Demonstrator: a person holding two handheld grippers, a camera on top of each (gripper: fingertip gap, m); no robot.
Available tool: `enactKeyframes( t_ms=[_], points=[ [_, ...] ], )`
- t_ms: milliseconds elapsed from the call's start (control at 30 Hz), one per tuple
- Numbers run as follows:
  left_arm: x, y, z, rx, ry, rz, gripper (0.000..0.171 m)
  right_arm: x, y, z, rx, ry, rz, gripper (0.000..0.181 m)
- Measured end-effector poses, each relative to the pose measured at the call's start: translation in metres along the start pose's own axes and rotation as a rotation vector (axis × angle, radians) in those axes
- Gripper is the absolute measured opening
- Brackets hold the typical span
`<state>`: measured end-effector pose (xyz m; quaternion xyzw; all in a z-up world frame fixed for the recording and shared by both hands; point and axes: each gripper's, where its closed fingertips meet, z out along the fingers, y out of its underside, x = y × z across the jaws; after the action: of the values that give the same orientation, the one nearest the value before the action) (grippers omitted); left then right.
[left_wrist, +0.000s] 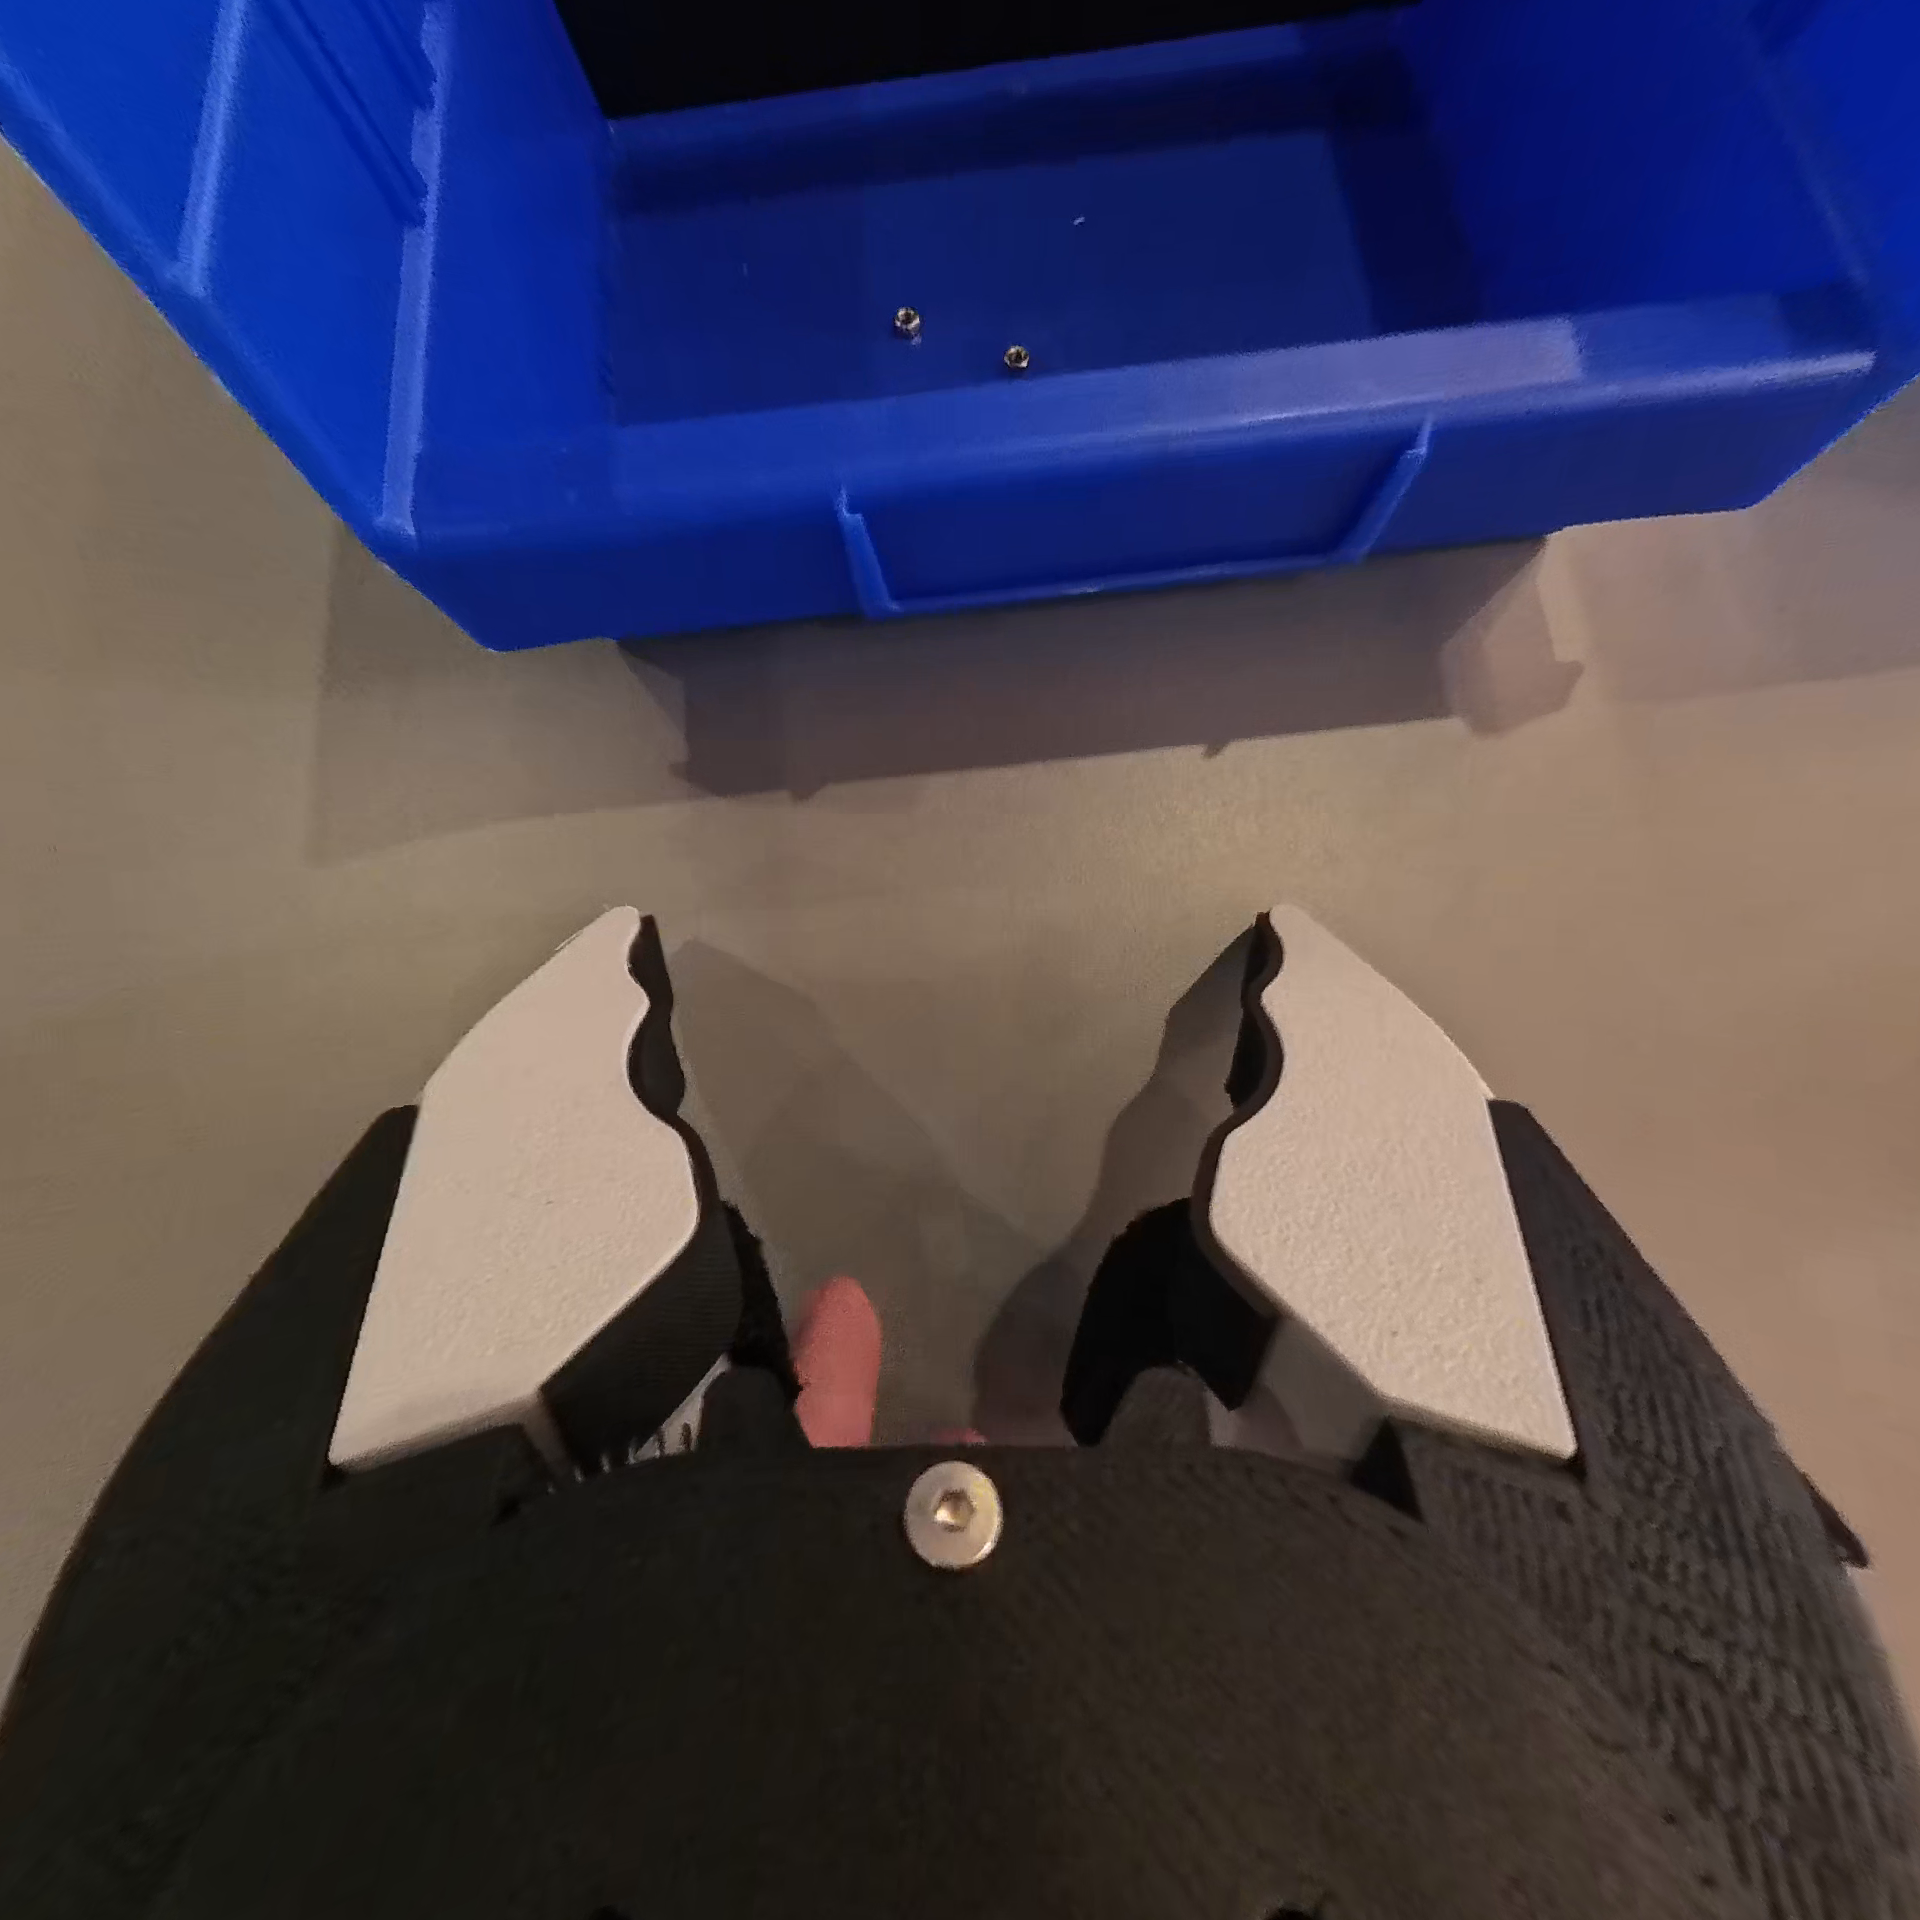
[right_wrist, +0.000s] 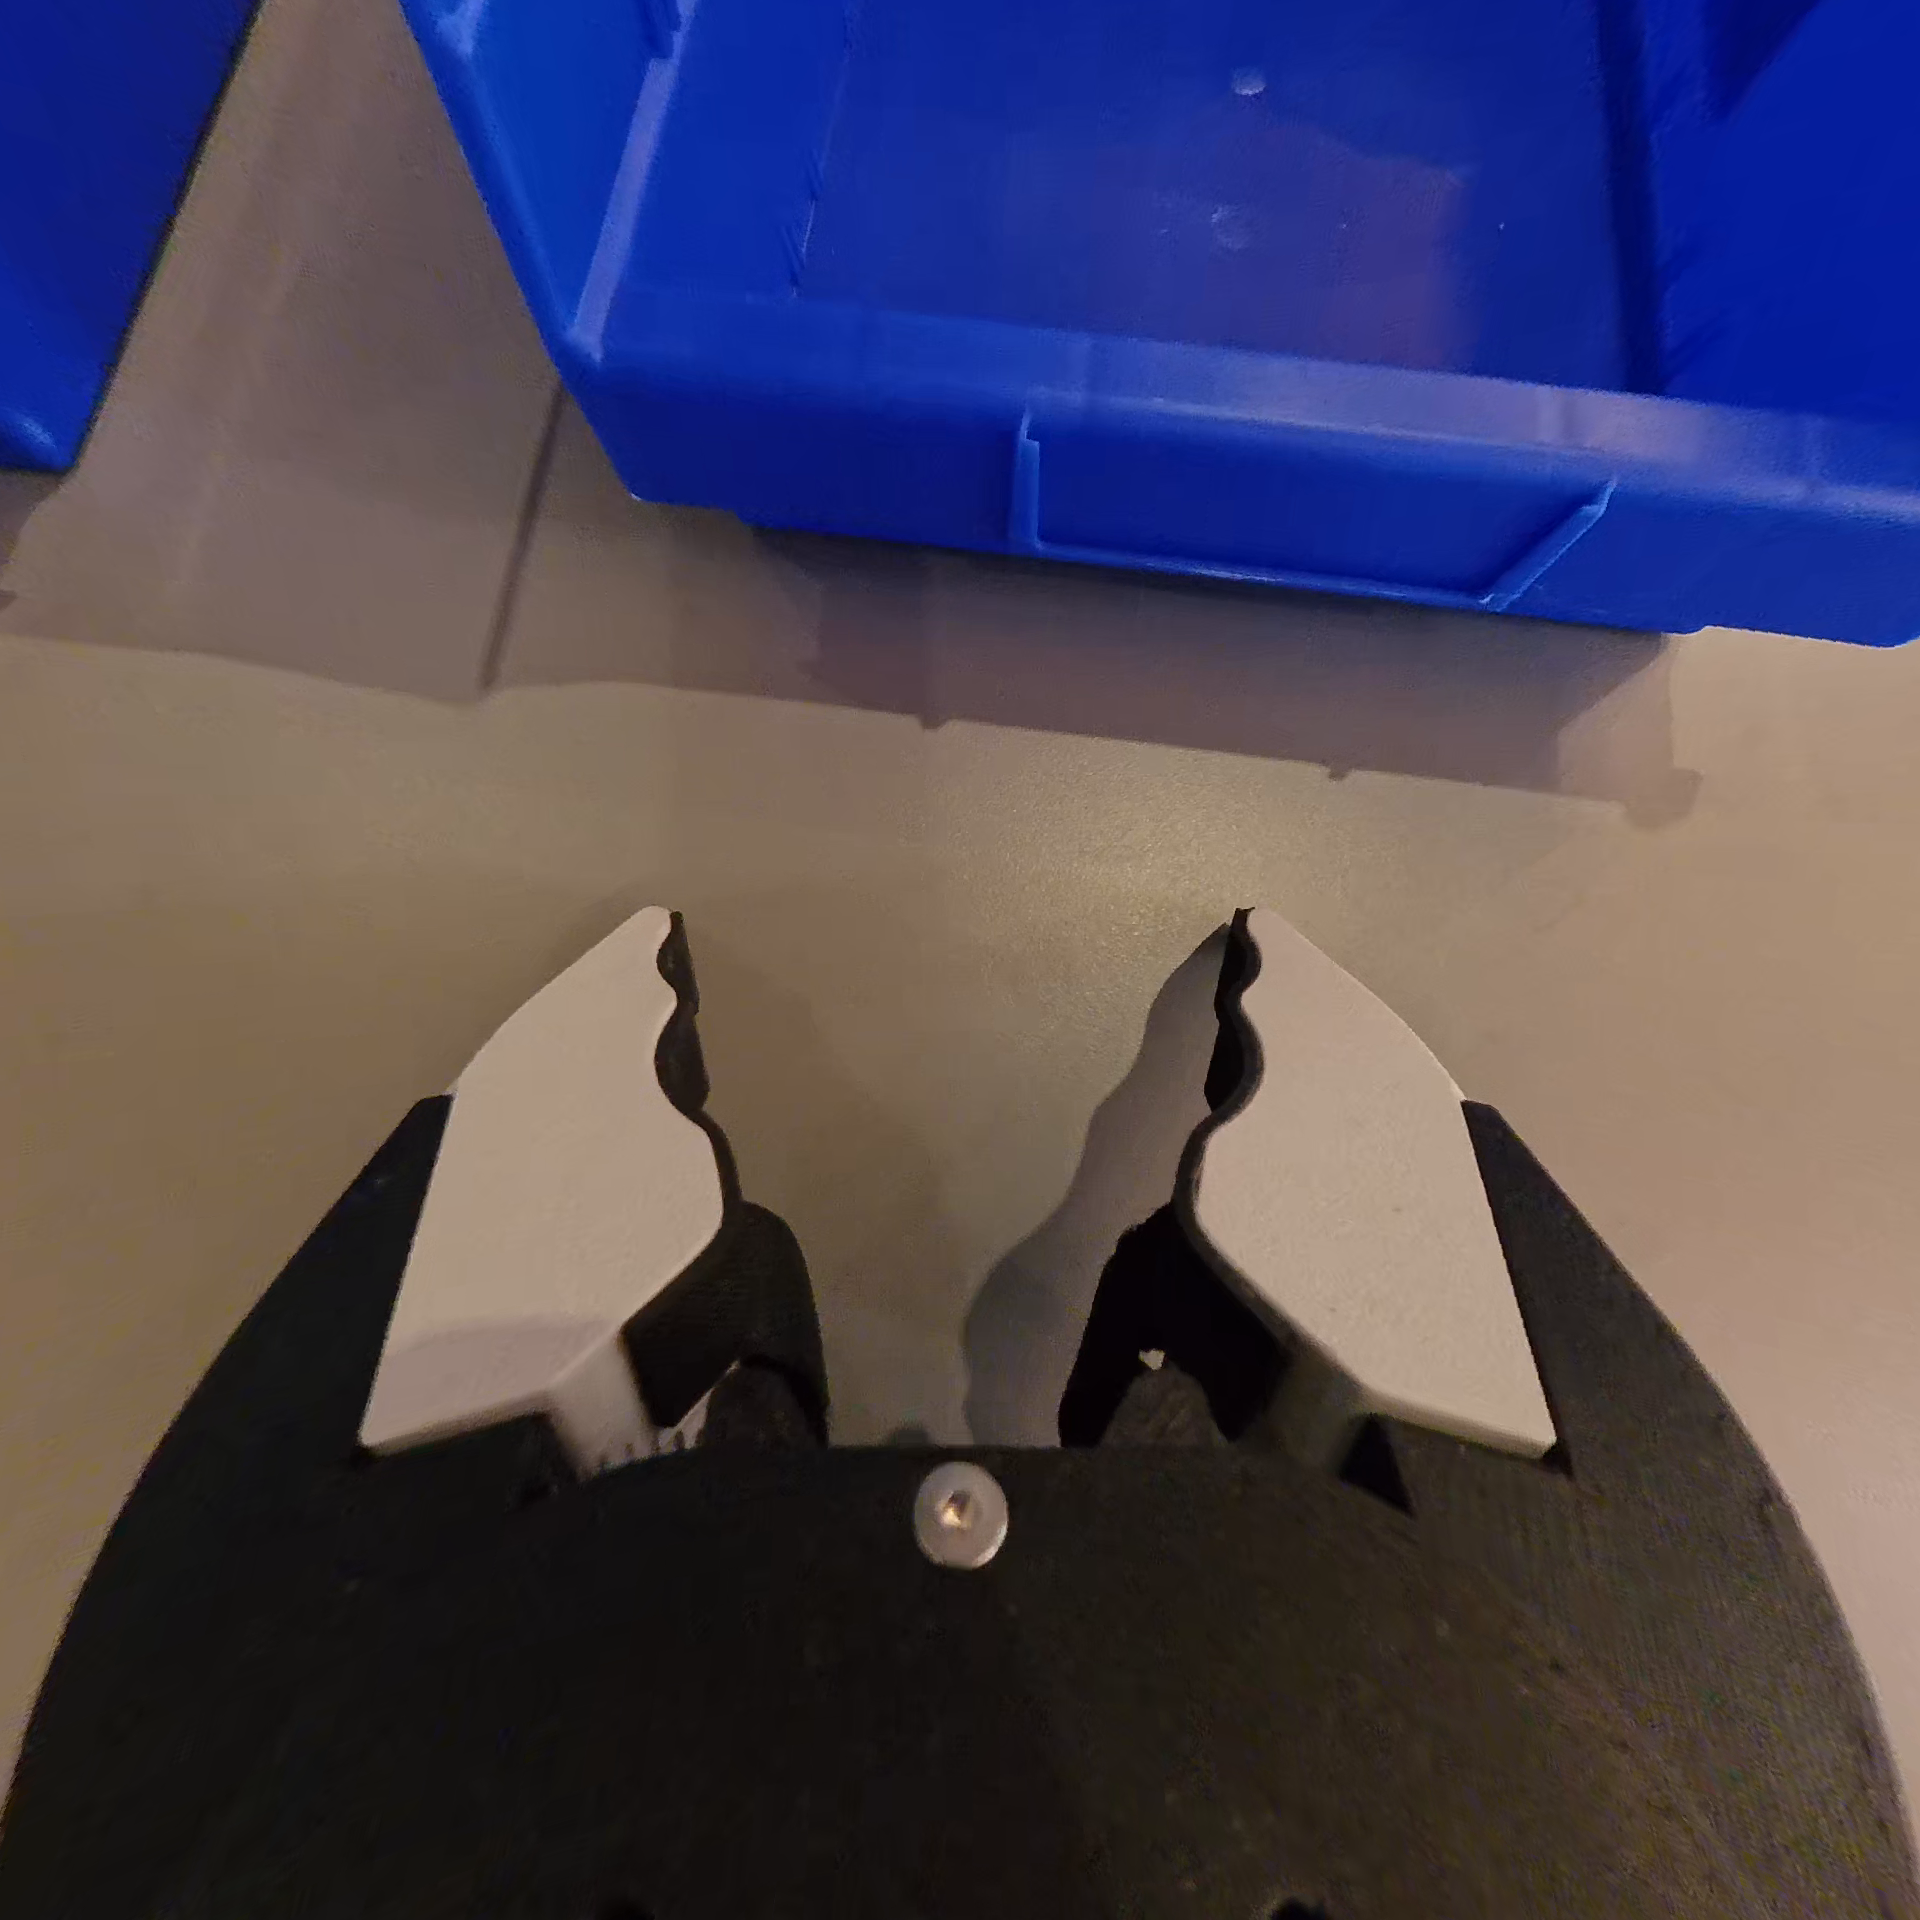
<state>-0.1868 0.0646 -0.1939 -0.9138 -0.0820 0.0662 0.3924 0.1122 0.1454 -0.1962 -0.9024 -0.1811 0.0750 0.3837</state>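
In the left wrist view my left gripper (left_wrist: 954, 925) is open and empty above a beige table, a short way in front of a blue plastic bin (left_wrist: 1039, 488). Two small metal nuts (left_wrist: 907, 323) (left_wrist: 1016, 358) lie on the bin's floor near its front wall. A fingertip (left_wrist: 840, 1371) shows between the finger bases. In the right wrist view my right gripper (right_wrist: 956, 920) is open and empty above the table, in front of another blue bin (right_wrist: 1195, 457) whose floor shows only faint marks.
The beige table (left_wrist: 208, 935) runs under both grippers. The corner of a second blue bin (right_wrist: 62, 260) sits at the left edge of the right wrist view, with a gap of table between the bins. The bins cast shadows on the table in front of them.
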Motion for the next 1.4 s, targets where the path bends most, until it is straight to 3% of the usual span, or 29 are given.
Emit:
enactKeyframes(
  t_ms=[1400],
  points=[
    [0.0,-0.005,0.01,-0.022,0.058,-0.011,0.108,-0.007,0.002,0.001,-0.014,-0.037,-0.035,0.112]
  ],
)
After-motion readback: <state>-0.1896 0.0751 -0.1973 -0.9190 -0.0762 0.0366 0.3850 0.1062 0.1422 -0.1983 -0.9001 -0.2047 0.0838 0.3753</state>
